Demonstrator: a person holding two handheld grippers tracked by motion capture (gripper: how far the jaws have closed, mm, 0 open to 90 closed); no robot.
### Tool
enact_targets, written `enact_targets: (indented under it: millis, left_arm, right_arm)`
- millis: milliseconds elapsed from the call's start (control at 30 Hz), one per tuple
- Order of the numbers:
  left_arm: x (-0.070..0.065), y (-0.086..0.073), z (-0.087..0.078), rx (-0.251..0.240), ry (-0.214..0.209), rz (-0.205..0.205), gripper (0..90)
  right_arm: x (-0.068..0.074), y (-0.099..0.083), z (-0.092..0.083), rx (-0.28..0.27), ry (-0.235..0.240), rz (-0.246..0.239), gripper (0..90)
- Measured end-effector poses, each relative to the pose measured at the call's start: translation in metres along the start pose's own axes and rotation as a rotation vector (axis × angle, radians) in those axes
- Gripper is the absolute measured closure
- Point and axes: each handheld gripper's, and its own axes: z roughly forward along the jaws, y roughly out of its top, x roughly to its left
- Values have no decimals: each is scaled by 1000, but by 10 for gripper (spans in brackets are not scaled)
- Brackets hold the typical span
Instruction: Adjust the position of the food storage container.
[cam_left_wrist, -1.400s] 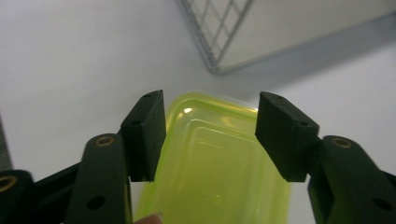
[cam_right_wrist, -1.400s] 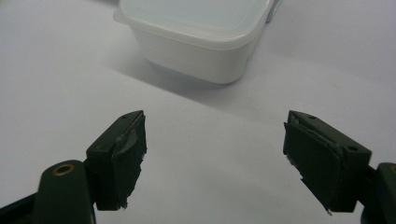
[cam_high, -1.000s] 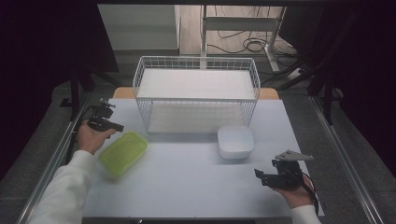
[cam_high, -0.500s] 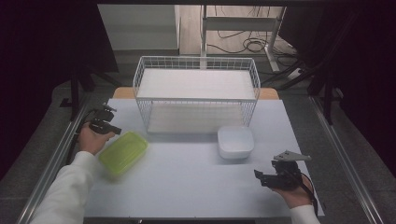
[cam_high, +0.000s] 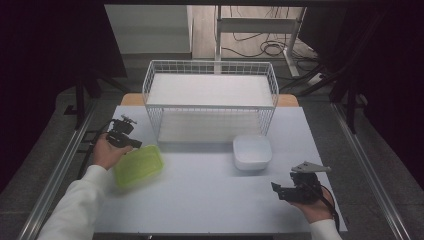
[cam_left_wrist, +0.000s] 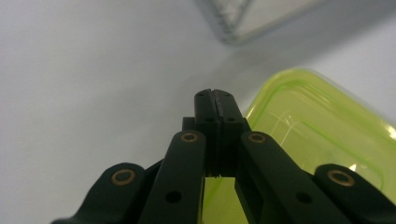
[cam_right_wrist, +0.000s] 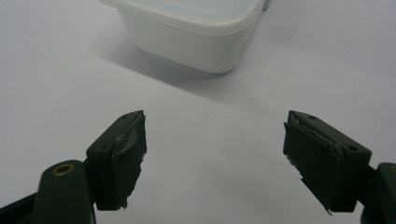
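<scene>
I am keeping my left tongs (cam_left_wrist: 215, 95) clenched, grasping nothing, just beside the green lidded container (cam_left_wrist: 322, 140); my right tongs (cam_right_wrist: 215, 158) are resting released, near it

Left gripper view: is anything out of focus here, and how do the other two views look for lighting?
Left gripper view: the wire basket is blurred; the green container is soft. Right gripper view: even light, with the white container casting a soft shadow. High view: the table is bright, the surroundings dark.

Overhead view; two close gripper views
</scene>
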Motion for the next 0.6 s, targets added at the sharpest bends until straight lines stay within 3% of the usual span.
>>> enact_targets:
  millis: [67,233,600]
  left_arm:
    - [-8,1,3,1,-28,14,899]
    - [-22,3,10,17,-45,45,899]
    - [-26,1,9,18,-49,63,899]
  right_arm:
    - [0,0,0,1,-1,-3,213]
    - [1,0,1,7,0,-8,213]
    - [0,-1,3,13,-1,-7,213]
